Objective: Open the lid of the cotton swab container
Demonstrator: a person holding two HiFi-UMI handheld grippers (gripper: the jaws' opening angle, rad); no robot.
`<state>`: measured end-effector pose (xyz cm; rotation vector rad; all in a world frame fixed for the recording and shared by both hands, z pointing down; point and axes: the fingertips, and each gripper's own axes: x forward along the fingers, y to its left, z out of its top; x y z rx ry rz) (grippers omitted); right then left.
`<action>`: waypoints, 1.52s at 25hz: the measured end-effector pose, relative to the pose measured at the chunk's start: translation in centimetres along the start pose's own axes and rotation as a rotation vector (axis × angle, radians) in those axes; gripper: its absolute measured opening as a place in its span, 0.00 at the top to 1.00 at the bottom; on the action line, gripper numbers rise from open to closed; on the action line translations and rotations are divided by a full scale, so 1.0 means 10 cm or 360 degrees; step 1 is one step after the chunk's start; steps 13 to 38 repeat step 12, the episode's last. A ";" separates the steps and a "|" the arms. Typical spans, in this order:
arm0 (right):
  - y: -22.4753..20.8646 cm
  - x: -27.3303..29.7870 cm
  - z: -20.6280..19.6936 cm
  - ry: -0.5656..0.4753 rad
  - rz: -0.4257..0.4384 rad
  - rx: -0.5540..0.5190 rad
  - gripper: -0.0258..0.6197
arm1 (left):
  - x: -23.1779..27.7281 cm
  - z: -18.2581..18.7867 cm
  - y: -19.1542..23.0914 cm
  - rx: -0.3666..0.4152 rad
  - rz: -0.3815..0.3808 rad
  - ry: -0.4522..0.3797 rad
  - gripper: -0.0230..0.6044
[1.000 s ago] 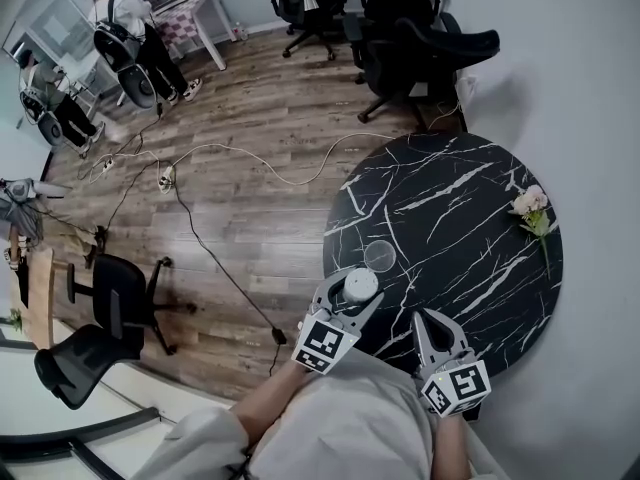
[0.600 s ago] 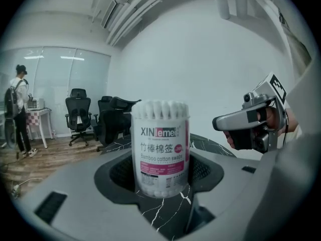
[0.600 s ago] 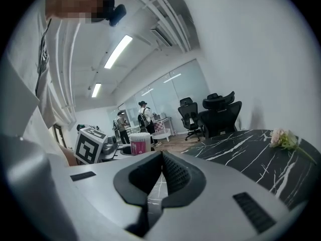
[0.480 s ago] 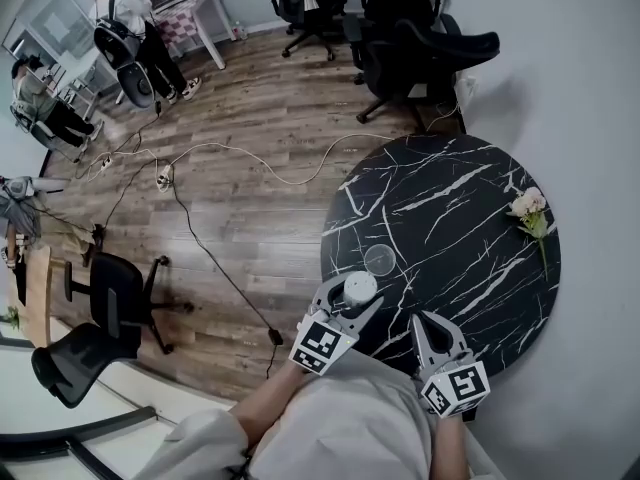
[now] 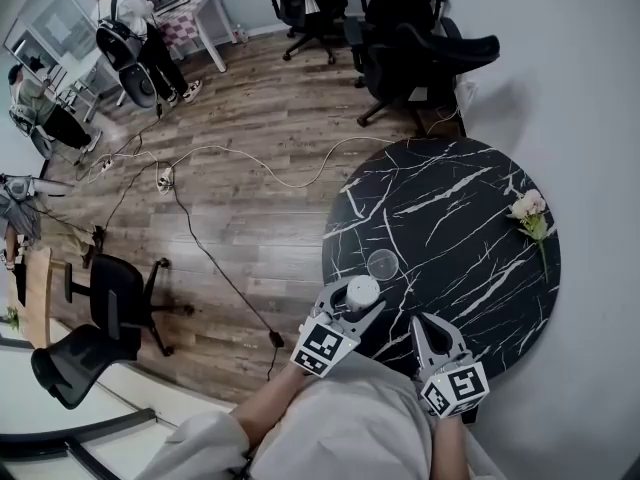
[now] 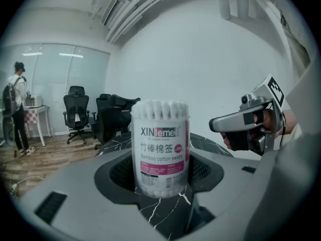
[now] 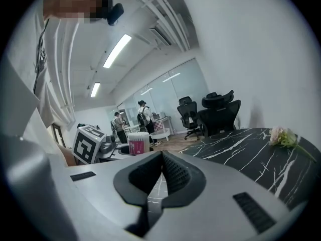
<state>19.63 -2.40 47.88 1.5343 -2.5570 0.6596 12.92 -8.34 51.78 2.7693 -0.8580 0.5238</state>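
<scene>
**A:** Where was the cotton swab container [image 6: 160, 147]?

**B:** Upright at the near left edge of the round black marble surface [image 5: 450, 218]. It sat between the jaws of the left claw [image 5: 352, 294], and the white swab heads showed at its top.

**A:** Was that claw gripping it?

**B:** Yes. The dark pads pressed its clear wall on both sides, low down, under the pink label.

**A:** And the lid [image 5: 382, 264]?

**B:** A clear round disc lying flat on the surface. It was just a little further in from that same edge and apart from the container.

**A:** What about the right claw [image 7: 161, 157]?

**B:** Its jaws were pressed together with nothing between them. It hung over the surface's near edge, to the right of the container and not touching it.

**A:** Anything else on the surface?

**B:** A pale flower [image 5: 530, 211] with a green stem, lying by the far right rim, well away from both claws.

**A:** And beyond the surface?

**B:** Black office chairs [image 5: 420, 38] stood past its far side. A white cable [image 5: 260, 163] trailed over the wooden floor [image 5: 250, 228] to its left.
</scene>
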 end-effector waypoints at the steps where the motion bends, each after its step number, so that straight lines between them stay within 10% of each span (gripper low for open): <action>1: 0.00 0.00 0.00 0.0003 -0.0003 0.0004 0.91 | 0.00 0.00 0.00 0.0000 -0.0002 0.0002 0.55; 38: 0.04 0.01 -0.04 0.0011 -0.0001 0.0011 0.91 | -0.06 -0.02 -0.01 0.0003 -0.0009 0.0009 0.55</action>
